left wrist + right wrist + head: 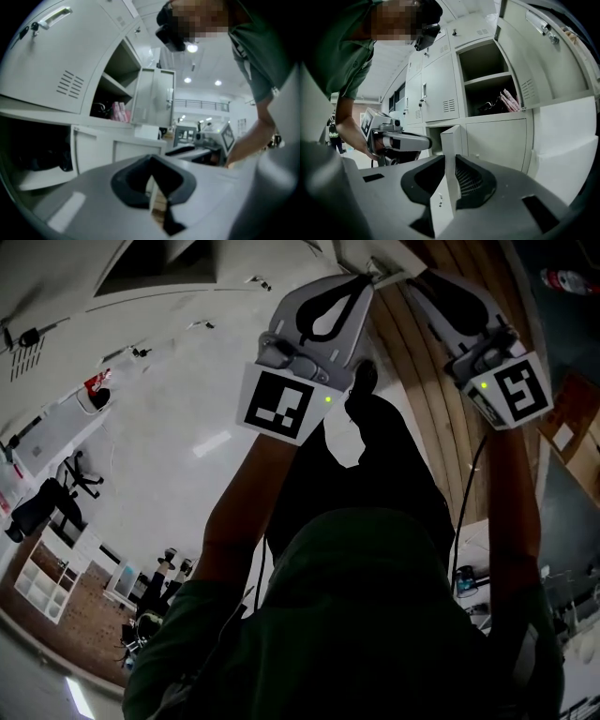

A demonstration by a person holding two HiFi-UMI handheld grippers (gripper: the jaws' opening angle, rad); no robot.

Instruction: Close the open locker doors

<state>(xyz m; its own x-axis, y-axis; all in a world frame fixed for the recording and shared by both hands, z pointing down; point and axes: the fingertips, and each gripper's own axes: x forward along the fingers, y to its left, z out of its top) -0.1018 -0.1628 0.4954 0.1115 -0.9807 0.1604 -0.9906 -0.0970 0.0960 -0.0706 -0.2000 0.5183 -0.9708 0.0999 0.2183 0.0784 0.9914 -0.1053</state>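
Low locker door (452, 138) standing ajar and seen edge-on, pinched between the closed jaws of the right gripper (447, 161), its thin white edge likewise clamped by the left gripper (151, 161), upper locker door (543, 56) swung open above, pink packets (509, 101) seen on the shelf inside.

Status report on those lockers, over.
Left tongs and right tongs both clamped on lower door edge. Lower door open. Upper door open too. No obstruction seen.
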